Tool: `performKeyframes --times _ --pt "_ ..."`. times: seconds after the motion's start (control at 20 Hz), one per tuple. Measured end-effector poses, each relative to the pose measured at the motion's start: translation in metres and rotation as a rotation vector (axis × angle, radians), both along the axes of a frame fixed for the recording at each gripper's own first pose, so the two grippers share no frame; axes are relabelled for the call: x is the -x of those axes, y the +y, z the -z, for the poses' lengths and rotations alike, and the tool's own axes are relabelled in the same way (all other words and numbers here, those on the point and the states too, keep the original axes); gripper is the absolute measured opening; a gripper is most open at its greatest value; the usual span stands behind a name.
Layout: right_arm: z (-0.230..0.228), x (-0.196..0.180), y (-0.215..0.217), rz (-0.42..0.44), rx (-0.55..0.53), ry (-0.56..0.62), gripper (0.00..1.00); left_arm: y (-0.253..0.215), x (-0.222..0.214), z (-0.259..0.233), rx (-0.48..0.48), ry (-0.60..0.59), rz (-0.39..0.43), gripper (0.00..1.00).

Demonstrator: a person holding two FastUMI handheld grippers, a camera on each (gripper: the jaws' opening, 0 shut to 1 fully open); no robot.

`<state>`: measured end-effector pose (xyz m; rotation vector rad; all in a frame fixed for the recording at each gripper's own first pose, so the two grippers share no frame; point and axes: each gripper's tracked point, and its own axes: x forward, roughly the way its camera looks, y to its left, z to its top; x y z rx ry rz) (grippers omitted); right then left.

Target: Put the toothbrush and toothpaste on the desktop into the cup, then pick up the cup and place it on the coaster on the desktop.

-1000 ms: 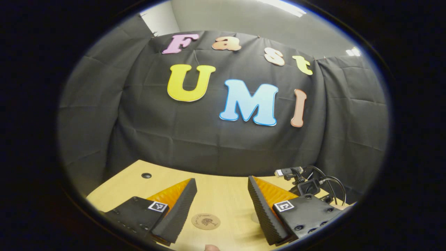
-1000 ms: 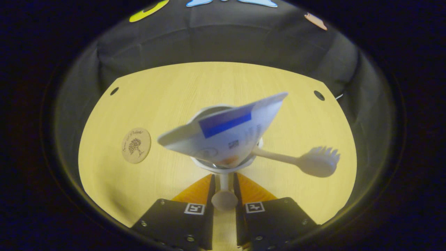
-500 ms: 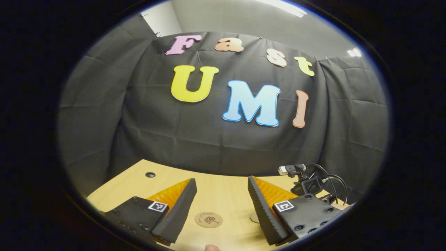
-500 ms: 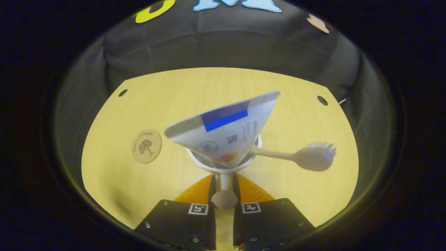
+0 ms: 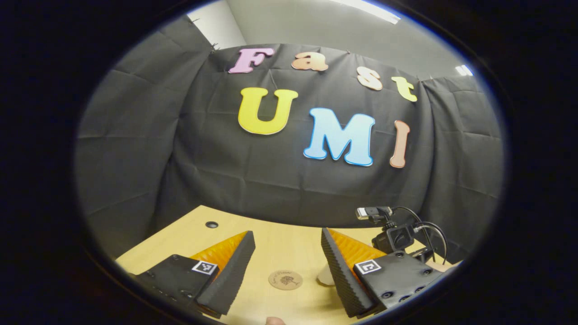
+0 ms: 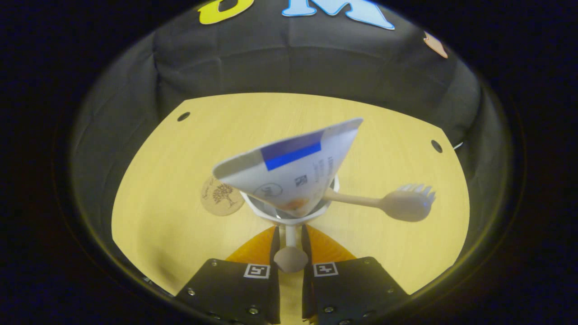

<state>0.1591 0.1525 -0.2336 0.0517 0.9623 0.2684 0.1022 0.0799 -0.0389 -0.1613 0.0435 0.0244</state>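
In the right gripper view we see the desktop under us, and our right gripper is clenched on the handle of the cup, which carries the toothpaste leaning to 11 o'clock and the toothbrush jutting out at 3 o'clock. The coaster lies just beside the cup at 9 o'clock, partly hidden by the tube. Our left gripper is released, holding nothing, above the coaster, and we judge 2 risks: a tilt on the thin handle could tip the toothbrush out, or the hidden coaster edge could leave the cup off-centre.
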Motion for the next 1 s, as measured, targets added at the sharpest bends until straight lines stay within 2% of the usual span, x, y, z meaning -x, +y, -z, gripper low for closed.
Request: performKeyframes --times 0.05,0.1,0.15,0.2,0.25,0.3,0.5,0.8,0.85,0.9,0.95,1.0 --pt "-0.002 0.0 0.008 -0.01 -0.002 -0.002 0.2 0.004 0.003 0.0 0.005 0.003 -0.003 0.9" --pt "-0.004 -0.001 0.016 -0.019 -0.006 -0.004 0.2 0.009 0.006 -0.001 0.008 0.001 -0.008 0.95" --pt "-0.006 -0.001 0.024 -0.029 -0.01 -0.006 0.2 0.014 0.009 -0.002 0.011 -0.001 -0.012 0.91" --pt "-0.008 -0.002 0.033 -0.038 -0.012 -0.007 0.2 0.019 0.011 -0.002 0.01 0.0 -0.016 0.95" --pt "-0.009 -0.002 0.04 -0.049 -0.012 -0.01 0.2 0.023 0.014 -0.002 0.008 -0.001 -0.02 0.91" --pt "-0.011 -0.003 0.048 -0.061 -0.009 -0.011 0.2 0.027 0.018 -0.003 0.005 -0.004 -0.023 0.95" --pt "-0.013 -0.006 0.076 -0.092 -0.002 -0.018 0.2 0.043 0.022 -0.004 0.008 -0.005 -0.033 0.95" --pt "-0.004 -0.01 0.105 -0.129 0.028 -0.01 0.2 0.066 0.031 0.0 0.009 0.0 -0.05 0.95" --pt "-0.003 -0.008 0.106 -0.131 0.029 -0.006 0.2 0.07 0.032 0.002 0.009 0.004 -0.054 0.91" --pt "-0.003 -0.008 0.105 -0.135 0.028 -0.002 0.2 0.074 0.031 0.003 0.009 0.008 -0.056 0.95" --pt "-0.002 -0.008 0.105 -0.137 0.032 -0.001 0.2 0.077 0.031 0.004 0.011 0.011 -0.06 0.91" --pt "-0.001 -0.009 0.105 -0.139 0.04 0.001 0.2 0.08 0.032 0.004 0.014 0.012 -0.062 0.95"
